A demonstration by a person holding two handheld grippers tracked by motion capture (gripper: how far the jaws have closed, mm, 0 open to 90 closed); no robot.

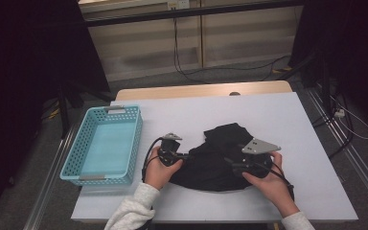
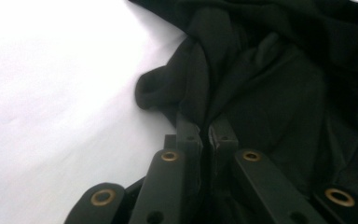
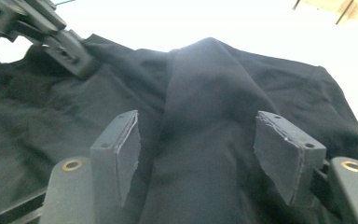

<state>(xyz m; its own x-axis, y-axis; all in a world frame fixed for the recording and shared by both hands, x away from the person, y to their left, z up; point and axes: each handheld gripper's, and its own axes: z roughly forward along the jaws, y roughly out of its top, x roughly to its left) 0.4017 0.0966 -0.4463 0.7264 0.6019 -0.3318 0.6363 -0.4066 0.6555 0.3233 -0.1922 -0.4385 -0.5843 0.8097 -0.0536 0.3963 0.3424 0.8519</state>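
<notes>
High view: a black cloth (image 1: 220,160) lies crumpled at lower centre of the frame, on the white table (image 1: 268,110), well apart from the blue basket (image 1: 106,143) at the left. Its long axis runs left to right across the frame, with a shorter lobe pointing up toward the far edge of the table. Both grippers sit at the cloth's near side: the left gripper (image 1: 184,156) at its left end, the right gripper (image 1: 235,167) over its lower right part. So the cloth lies between the two, each hand about equally near its own end.

In the left gripper view, the left gripper (image 2: 204,133) has its jaws pressed together on a fold at the cloth's (image 2: 270,93) edge; cloth bunches up right at the tips, so it has hold of the fabric.

In the right gripper view, the right gripper (image 3: 198,154) stands open, jaws well apart, with a raised ridge of cloth (image 3: 205,93) running straight up the frame between them. The pads do not press on it. The left gripper's tip shows at upper left there, at the cloth's far corner.

The next move likely turns on that ridge: it lies in line with the right jaws, between them, so closing would pinch it.
</notes>
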